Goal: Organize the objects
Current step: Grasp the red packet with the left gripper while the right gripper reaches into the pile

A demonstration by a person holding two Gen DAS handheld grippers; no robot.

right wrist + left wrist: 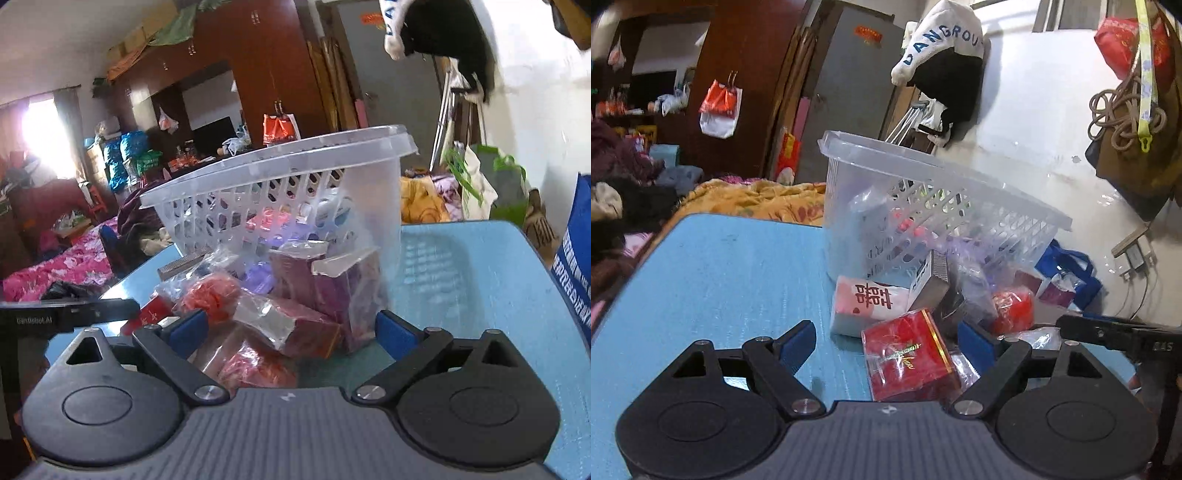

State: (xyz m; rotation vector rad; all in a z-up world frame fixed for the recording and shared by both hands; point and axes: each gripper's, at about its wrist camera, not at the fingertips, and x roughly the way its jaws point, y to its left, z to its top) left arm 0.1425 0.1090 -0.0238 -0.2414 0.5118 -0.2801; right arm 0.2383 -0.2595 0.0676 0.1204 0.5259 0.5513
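Note:
A clear plastic basket (923, 192) stands tilted on the blue table (720, 277), with small packets inside it. Against its front lies a heap: a pink-and-white pack with a red character (868, 302), a red box with gold trim (908, 358) and a red mesh bundle (1015, 310). My left gripper (886, 332) is open, and the red box lies between its fingers untouched. From the other side, my right gripper (291, 325) is open around a maroon foil pack (306, 328) and a red mesh packet (258, 365) in front of the basket (277, 177). Purple boxes (332, 284) lean on the basket wall.
A bed with a yellow blanket (757, 199) and pink floral bedding (66, 266) lies beyond the table's far edge. A blue bag (576, 277) stands close at the table's right side. A white wall (1052, 129) with hanging bags and rope is behind the basket.

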